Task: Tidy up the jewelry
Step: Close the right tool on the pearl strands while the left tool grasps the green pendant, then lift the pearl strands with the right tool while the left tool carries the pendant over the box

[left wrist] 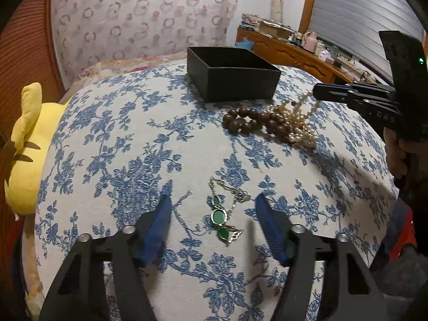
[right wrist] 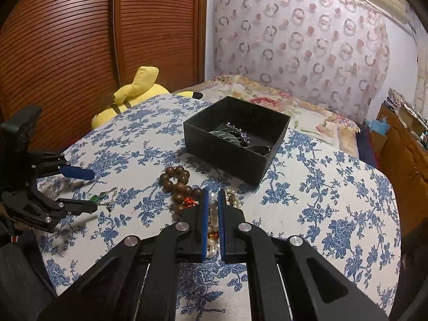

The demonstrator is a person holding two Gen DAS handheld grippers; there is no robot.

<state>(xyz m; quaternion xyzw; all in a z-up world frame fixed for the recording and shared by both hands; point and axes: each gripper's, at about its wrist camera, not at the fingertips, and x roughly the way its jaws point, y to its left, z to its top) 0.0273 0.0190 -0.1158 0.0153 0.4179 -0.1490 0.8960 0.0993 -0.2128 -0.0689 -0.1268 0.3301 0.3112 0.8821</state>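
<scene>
At the left, the left claw (left wrist: 212, 208) hangs low over the floral-covered worktop (left wrist: 133, 147), its blue pads apart and straddling the green-stone bracelet (left wrist: 222, 216) without touching it; that stance looks like the set-up for a pinch. Further right, the wooden bead bracelet (left wrist: 250, 121) lies loose, partly tangled with the pearl necklace (right wrist: 212, 204), so lifting the pearls may drag the beads. The right claw (right wrist: 213, 198) is clamped on the pearl necklace, strands hanging from its tips. Beyond, the open black box (right wrist: 272, 157) already holds some silver pieces and probably is where the pearls belong.
</scene>
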